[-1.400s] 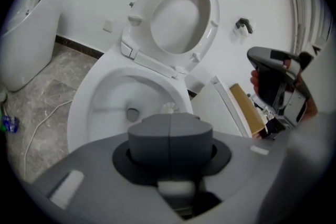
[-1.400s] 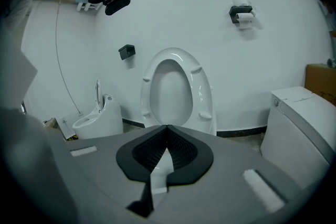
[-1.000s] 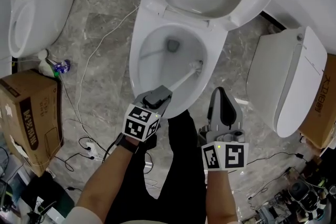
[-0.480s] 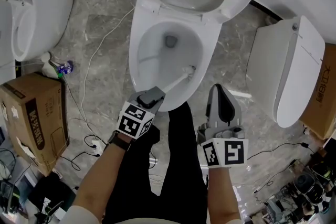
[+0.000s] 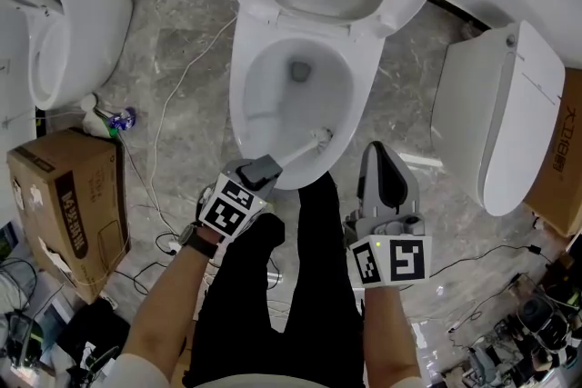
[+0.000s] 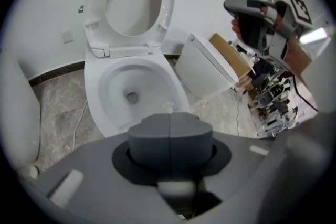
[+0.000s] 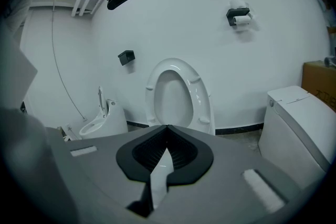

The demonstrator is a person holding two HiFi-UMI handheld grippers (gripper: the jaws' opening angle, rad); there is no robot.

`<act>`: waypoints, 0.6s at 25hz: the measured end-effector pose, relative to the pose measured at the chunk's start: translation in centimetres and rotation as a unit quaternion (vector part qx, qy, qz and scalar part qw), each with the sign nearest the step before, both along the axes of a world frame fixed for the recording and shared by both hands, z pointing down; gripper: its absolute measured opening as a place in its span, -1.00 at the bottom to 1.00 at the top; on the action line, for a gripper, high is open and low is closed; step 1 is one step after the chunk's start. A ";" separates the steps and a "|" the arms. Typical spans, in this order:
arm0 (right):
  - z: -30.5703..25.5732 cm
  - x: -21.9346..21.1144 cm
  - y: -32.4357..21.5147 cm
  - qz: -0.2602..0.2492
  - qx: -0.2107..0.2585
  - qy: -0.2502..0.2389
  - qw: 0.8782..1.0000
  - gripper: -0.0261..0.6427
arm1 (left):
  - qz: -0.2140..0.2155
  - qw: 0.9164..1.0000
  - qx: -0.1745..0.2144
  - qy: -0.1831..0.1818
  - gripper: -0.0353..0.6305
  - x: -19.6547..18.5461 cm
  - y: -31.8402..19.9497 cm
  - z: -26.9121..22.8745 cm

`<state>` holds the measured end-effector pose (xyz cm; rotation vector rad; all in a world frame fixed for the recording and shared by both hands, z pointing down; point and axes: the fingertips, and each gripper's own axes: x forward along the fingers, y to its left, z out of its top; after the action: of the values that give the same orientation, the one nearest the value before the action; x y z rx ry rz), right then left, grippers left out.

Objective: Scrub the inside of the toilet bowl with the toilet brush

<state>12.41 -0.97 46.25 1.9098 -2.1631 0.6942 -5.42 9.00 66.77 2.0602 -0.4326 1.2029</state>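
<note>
Grey marble floor [image 5: 182, 59] strewn with cables [image 5: 156, 118] meets a white wall [image 7: 210, 34]; a cardboard box [image 5: 68, 204] sits at the left. The toilet bowl [image 5: 238, 95] stands open with its seat raised. The toilet brush [image 5: 305, 148] slants from the left gripper [image 5: 262, 168] up and to the right, its head against the bowl's near inner wall. The left fingers are clamped on its handle. The right gripper [image 5: 380, 157] hangs beside the bowl, its fingers together and holding nothing.

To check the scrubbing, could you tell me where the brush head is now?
In the head view, the toilet brush head lies inside the toilet bowl, against its near-right wall.

Three white fixtures [image 5: 244, 95] [image 5: 77, 4] [image 5: 509, 123], two cardboard boxes [image 5: 68, 213] [image 5: 559, 186], one toilet brush [image 5: 305, 147]
</note>
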 end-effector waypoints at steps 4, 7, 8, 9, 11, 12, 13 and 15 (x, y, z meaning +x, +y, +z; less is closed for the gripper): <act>-0.6 -0.3 -0.1 -0.001 0.005 -0.003 1.000 -0.89 | 0.045 0.999 -0.003 -0.011 -0.44 -0.7 0.6 -0.9; -0.7 -0.5 0.0 -0.001 0.005 -0.006 1.000 -0.89 | 0.054 0.998 -0.007 -0.011 -0.44 -1.2 0.9 -1.1; -0.7 -0.6 0.1 -0.001 0.004 -0.007 1.000 -0.89 | 0.056 0.998 -0.009 -0.012 -0.44 -1.3 1.0 -1.2; -0.7 -0.7 0.2 -0.002 0.003 -0.008 1.000 -0.89 | 0.058 0.998 -0.010 -0.014 -0.44 -1.5 1.1 -1.3; -0.5 -0.9 0.3 -0.004 0.000 -0.011 1.000 -0.89 | 0.067 0.998 -0.011 -0.021 -0.44 -1.7 1.3 -1.5; -0.3 -1.0 0.3 -0.006 -0.002 -0.013 1.000 -0.89 | 0.072 0.997 -0.011 -0.024 -0.44 -1.7 1.4 -1.6; -0.2 -1.2 0.4 -0.009 -0.004 -0.014 1.000 -0.89 | 0.079 0.996 -0.011 -0.028 -0.44 -1.8 1.5 -1.6; 0.2 -1.5 0.5 -0.018 -0.008 -0.017 1.000 -0.89 | 0.093 0.995 -0.012 -0.036 -0.44 -2.1 1.7 -1.8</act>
<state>10.87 -0.51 46.48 1.8607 -2.1990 0.7418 -7.49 10.68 64.96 2.0773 -0.2619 1.3890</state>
